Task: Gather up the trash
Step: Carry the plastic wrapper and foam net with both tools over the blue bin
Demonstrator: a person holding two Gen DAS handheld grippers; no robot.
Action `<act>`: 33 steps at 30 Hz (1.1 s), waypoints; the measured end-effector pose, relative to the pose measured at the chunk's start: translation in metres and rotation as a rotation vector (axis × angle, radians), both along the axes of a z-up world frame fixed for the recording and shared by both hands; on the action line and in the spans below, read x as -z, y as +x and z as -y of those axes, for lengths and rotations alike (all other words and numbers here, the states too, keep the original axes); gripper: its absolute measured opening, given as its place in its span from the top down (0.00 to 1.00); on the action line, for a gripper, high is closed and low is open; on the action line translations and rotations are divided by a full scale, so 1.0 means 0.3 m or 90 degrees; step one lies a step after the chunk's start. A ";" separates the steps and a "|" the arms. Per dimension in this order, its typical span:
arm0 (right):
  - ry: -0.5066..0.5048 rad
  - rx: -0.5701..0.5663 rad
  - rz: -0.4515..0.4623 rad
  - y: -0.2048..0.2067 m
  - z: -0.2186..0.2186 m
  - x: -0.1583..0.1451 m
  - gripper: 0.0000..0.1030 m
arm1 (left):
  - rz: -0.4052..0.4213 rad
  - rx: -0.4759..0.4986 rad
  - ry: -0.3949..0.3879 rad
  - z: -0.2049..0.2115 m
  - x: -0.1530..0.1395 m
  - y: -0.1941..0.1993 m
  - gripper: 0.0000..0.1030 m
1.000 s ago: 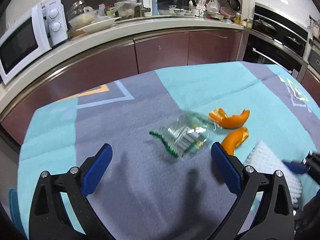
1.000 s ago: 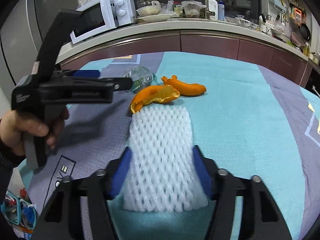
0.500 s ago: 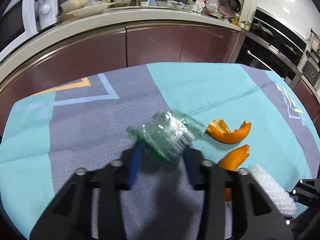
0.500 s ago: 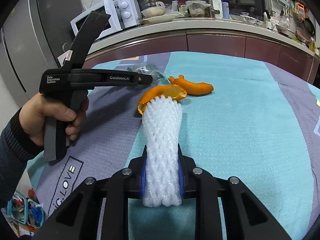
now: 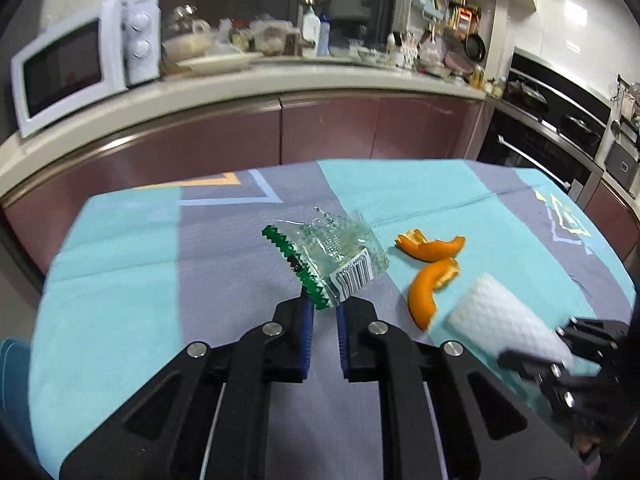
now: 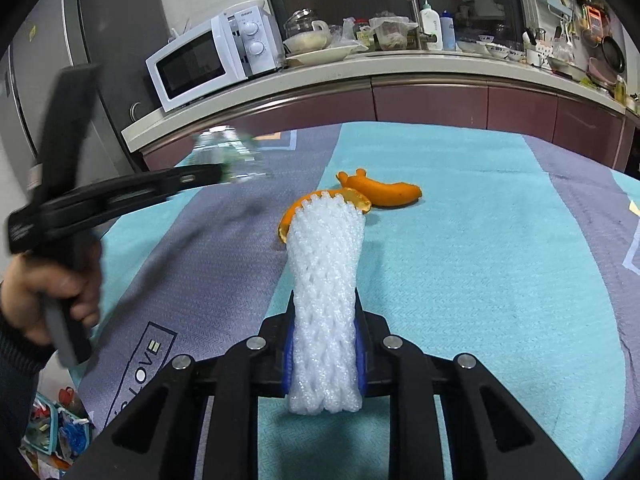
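Left wrist view: left gripper (image 5: 323, 312) pinches the green-edged corner of a clear wrapper (image 5: 340, 254), which stands up off the tablecloth (image 5: 120, 280); two orange peels (image 5: 430, 276) lie just right of it. Right gripper (image 6: 325, 354) has its jaws squeezed on a white foam net (image 6: 326, 280), whose far end overlaps one peel.

The right gripper (image 6: 324, 354) squeezes the white foam net (image 6: 325, 300) between its jaws. Beyond the jaws lie two orange peels (image 6: 384, 192); far left, a blurred left gripper (image 6: 222, 172).
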State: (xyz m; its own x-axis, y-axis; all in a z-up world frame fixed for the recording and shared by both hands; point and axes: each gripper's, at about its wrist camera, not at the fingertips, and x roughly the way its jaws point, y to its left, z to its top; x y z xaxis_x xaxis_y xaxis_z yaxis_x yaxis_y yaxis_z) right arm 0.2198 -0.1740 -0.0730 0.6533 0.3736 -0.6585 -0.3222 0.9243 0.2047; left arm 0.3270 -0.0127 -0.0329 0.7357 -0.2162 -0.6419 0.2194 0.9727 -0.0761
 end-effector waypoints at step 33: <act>-0.013 -0.183 0.107 -0.182 -0.456 -0.238 0.80 | 0.138 -0.275 -0.007 -0.678 -0.229 -0.951 0.90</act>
